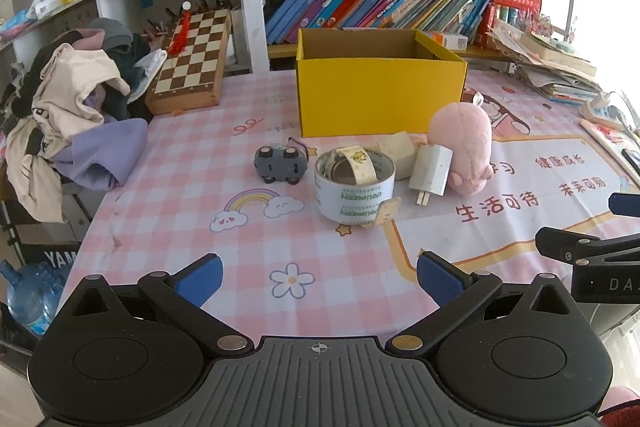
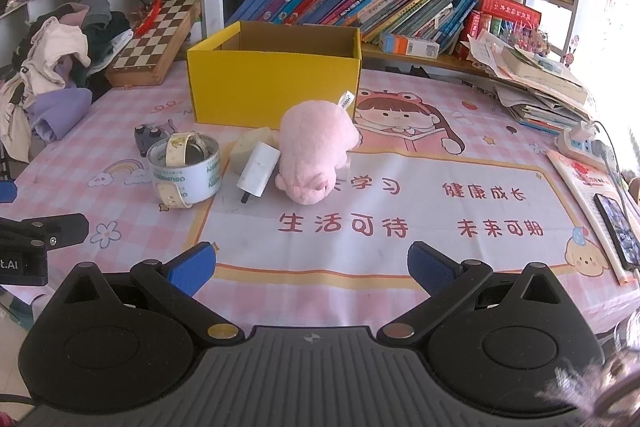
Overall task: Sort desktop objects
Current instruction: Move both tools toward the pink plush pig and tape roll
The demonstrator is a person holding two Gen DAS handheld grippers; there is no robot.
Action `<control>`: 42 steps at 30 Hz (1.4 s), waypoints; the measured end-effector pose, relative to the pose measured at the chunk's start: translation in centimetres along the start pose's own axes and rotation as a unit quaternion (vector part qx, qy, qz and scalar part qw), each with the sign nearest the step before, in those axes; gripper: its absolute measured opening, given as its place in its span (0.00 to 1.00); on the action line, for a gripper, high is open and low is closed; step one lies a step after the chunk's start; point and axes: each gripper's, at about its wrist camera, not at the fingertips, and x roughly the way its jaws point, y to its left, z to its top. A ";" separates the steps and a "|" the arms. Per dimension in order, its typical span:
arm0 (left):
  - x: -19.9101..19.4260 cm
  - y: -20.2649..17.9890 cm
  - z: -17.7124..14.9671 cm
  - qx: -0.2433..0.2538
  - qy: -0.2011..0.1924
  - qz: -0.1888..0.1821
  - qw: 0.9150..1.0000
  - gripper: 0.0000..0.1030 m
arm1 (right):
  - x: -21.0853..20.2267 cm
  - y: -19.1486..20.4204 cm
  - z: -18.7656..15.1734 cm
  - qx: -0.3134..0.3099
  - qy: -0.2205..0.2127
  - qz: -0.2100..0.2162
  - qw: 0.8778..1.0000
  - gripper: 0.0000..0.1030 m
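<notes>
An open yellow box (image 1: 380, 95) (image 2: 272, 87) stands at the back of the pink checked table. In front of it lie a pink plush pig (image 1: 464, 147) (image 2: 316, 151), a white charger plug (image 1: 431, 169) (image 2: 259, 169), a beige block (image 1: 398, 151) (image 2: 250, 145), a big tape roll (image 1: 354, 189) (image 2: 186, 173) with a small patterned tape roll (image 1: 360, 163) (image 2: 178, 149) in it, and a grey toy car (image 1: 280, 163) (image 2: 150, 137). My left gripper (image 1: 319, 279) is open and empty, short of the tape roll. My right gripper (image 2: 312, 267) is open and empty, short of the pig.
A chessboard box (image 1: 192, 63) (image 2: 158, 39) and a heap of clothes (image 1: 76, 107) (image 2: 52, 79) lie at the left. Stacked books and papers (image 2: 540, 83), a power strip (image 2: 584, 145) and a phone (image 2: 618, 227) lie at the right. Bookshelves stand behind.
</notes>
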 end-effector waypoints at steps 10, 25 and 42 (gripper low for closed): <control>0.2 0.2 -0.2 -0.004 0.007 -0.001 1.000 1.00 | 0.0 -0.1 0.1 0.002 0.006 0.004 1.000 1.00; 0.0 -0.3 -0.1 0.008 0.004 -0.003 1.000 1.00 | -0.2 0.1 -0.1 -0.006 0.007 -0.002 1.000 1.00; -0.1 -0.6 -0.2 0.016 0.004 -0.003 1.000 1.00 | -0.4 0.2 0.1 -0.011 0.009 0.003 1.000 1.00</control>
